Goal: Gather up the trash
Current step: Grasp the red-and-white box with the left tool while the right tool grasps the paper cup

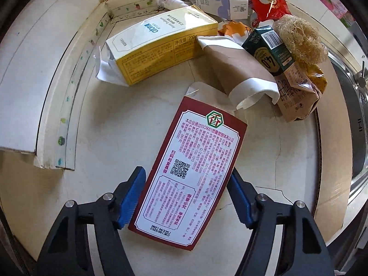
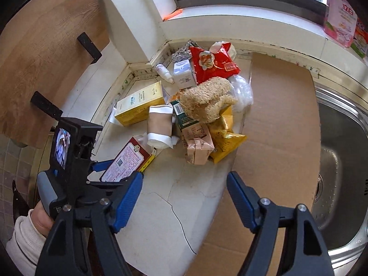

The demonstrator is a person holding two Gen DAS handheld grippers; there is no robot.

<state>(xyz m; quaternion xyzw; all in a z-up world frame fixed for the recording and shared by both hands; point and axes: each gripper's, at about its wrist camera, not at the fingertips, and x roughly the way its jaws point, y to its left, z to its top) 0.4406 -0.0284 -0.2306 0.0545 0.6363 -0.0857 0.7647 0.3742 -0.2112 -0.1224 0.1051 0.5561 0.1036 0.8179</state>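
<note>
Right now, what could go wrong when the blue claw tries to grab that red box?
The left gripper has a finger on each side of the red box with its jaws wide. The box is flat and the pads look close to its edges, so it might slip or twist. Its far end sits near the brown paper roll, so lifting could nudge the pile. The right gripper hangs open close by and might bump the left gripper.

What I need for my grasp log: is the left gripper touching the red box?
Cannot tell. In the left wrist view the left gripper brackets the red box, pads right at its long edges; neither gap nor contact shows plainly.
</note>
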